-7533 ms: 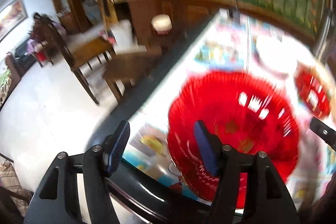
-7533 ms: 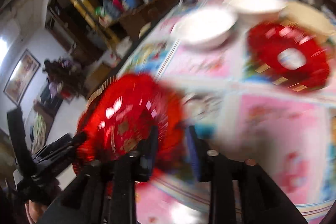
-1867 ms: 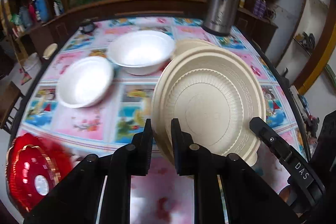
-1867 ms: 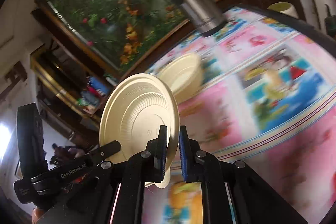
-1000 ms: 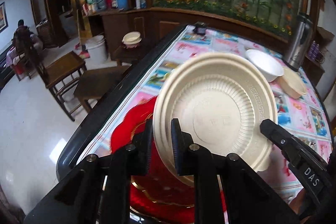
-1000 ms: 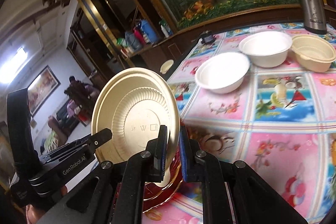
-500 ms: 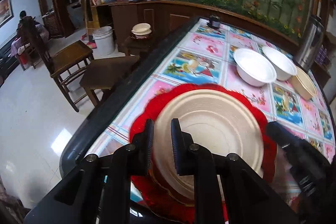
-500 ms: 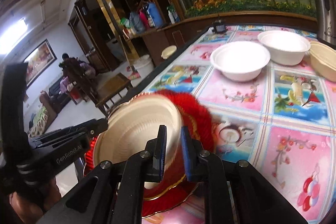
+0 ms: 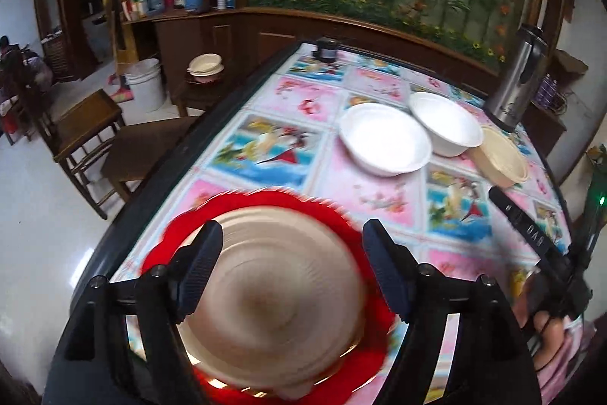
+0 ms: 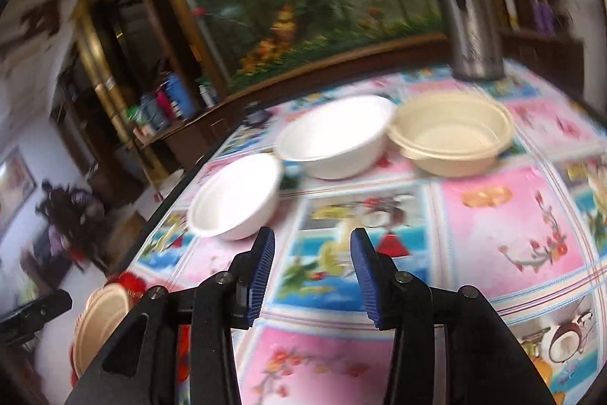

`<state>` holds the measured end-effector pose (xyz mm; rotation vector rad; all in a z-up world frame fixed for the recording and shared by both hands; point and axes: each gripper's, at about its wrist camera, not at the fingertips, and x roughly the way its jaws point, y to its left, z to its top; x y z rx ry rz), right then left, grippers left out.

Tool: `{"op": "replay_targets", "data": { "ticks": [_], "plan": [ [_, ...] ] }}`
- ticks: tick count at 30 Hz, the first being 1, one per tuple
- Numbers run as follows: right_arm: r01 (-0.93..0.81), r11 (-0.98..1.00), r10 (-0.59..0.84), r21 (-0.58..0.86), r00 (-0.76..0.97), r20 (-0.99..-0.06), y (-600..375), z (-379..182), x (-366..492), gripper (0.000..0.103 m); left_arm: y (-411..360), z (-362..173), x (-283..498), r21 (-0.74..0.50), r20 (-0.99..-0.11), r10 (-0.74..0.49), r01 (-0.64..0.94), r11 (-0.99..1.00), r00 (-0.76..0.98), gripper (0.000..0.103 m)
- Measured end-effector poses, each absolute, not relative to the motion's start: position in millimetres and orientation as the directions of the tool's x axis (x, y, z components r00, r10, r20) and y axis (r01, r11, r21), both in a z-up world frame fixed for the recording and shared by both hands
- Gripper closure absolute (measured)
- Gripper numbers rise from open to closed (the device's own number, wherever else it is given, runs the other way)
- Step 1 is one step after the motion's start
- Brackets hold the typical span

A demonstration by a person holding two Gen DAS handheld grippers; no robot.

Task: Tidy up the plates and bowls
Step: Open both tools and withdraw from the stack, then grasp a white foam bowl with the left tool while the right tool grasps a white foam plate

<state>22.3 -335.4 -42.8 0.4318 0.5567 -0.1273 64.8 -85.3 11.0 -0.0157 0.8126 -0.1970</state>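
A beige plate [image 9: 280, 306] lies on the red scalloped plate [image 9: 364, 371] at the table's near left edge. Above it my left gripper [image 9: 292, 264] has its jaws opening, both pads clear of the beige plate. Over the tablecloth my right gripper [image 10: 309, 272] is also opening, with nothing between its fingers. Beyond it stand two white bowls [image 10: 237, 202] [image 10: 335, 141] and a beige bowl [image 10: 451, 131]. In the left wrist view the same white bowls [image 9: 385, 137] [image 9: 445, 122] and beige bowl [image 9: 500, 154] sit at the far right. The stacked plates [image 10: 100, 317] show at the right wrist view's lower left.
A steel thermos [image 9: 518, 82] stands at the table's far right corner. A small dark object [image 9: 326, 50] sits at the far end. Wooden chairs [image 9: 85, 139] and a white bucket [image 9: 146, 84] stand on the floor left of the table. A hand [image 9: 546, 329] holds the right gripper's handle.
Both grippers have let go of the beige plate, which now rests on the red plate. The left jaws opened wide. The right gripper opened and swung right toward the bowls.
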Motion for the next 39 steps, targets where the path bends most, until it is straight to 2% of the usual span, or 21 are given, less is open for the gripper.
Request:
{"op": "replay_targets", "data": {
  "ticks": [5, 9, 11, 18, 23, 30, 31, 32, 33, 34, 35, 39],
  "plan": [
    [0.277, 0.895, -0.05, 0.348, 0.84, -0.54, -364.8, -38.4, 23.7, 0.058, -122.6, 18.3, 91.2, -0.083, -0.757, -0.155, 0.142, 0.986, 0.634, 0.027],
    [0.308, 0.855, -0.054, 0.418, 0.853, -0.519, -404.6, -34.8, 19.6, 0.058, -156.1, 21.7, 108.4, -0.05, -0.78, -0.141, 0.163, 0.985, 0.61, 0.027],
    [0.321, 0.831, -0.055, 0.454, 0.861, -0.506, -419.3, -33.8, 16.2, 0.056, -166.5, 20.1, 123.4, 0.007, -0.794, -0.073, 0.129, 0.992, 0.603, 0.027],
    [0.325, 0.761, -0.022, 0.561, 0.877, -0.479, -456.1, -34.9, 8.4, 0.055, -165.6, 5.4, 197.8, 0.006, -0.876, 0.001, 0.01, 1.0, 0.482, 0.027],
    [0.3, 0.768, -0.001, 0.566, 0.884, -0.467, -454.5, -31.1, 8.6, 0.055, -166.6, -20.3, 236.7, 0.023, -0.922, 0.033, -0.031, 0.999, 0.385, 0.027],
    [0.274, 0.785, 0.023, 0.556, 0.883, -0.468, -442.5, -28.4, 10.2, 0.055, -176.8, -45.8, 250.0, -0.054, -0.943, -0.043, -0.023, 0.998, 0.331, 0.027],
    [0.274, 0.784, 0.024, 0.557, 0.883, -0.469, -442.3, -28.8, 10.2, 0.055, -179.3, -48.6, 250.6, -0.052, -0.946, -0.044, -0.016, 0.999, 0.322, 0.029],
    [0.273, 0.783, 0.026, 0.559, 0.884, -0.467, -442.4, -28.5, 10.2, 0.055, -182.7, -52.7, 250.7, -0.044, -0.949, -0.039, -0.007, 0.999, 0.314, 0.043],
    [0.271, 0.782, 0.027, 0.561, 0.885, -0.465, -443.0, -28.8, 9.8, 0.055, -184.9, -55.7, 250.9, -0.044, -0.952, -0.042, 0.0, 0.999, 0.303, 0.061],
    [0.272, 0.782, 0.024, 0.561, 0.886, -0.463, -443.0, -28.5, 9.3, 0.055, -186.6, -58.3, 250.8, -0.051, -0.955, -0.05, 0.005, 0.999, 0.291, 0.072],
    [0.273, 0.782, 0.022, 0.56, 0.886, -0.463, -442.8, -27.9, 8.9, 0.055, -187.5, -60.6, 249.0, -0.061, -0.958, -0.06, 0.005, 0.998, 0.281, 0.088],
    [0.268, 0.785, 0.028, 0.559, 0.886, -0.463, -441.7, -28.4, 9.4, 0.055, -201.8, -54.3, 224.6, -0.014, -0.943, -0.04, 0.082, 0.997, 0.33, 0.089]
  ]
}}
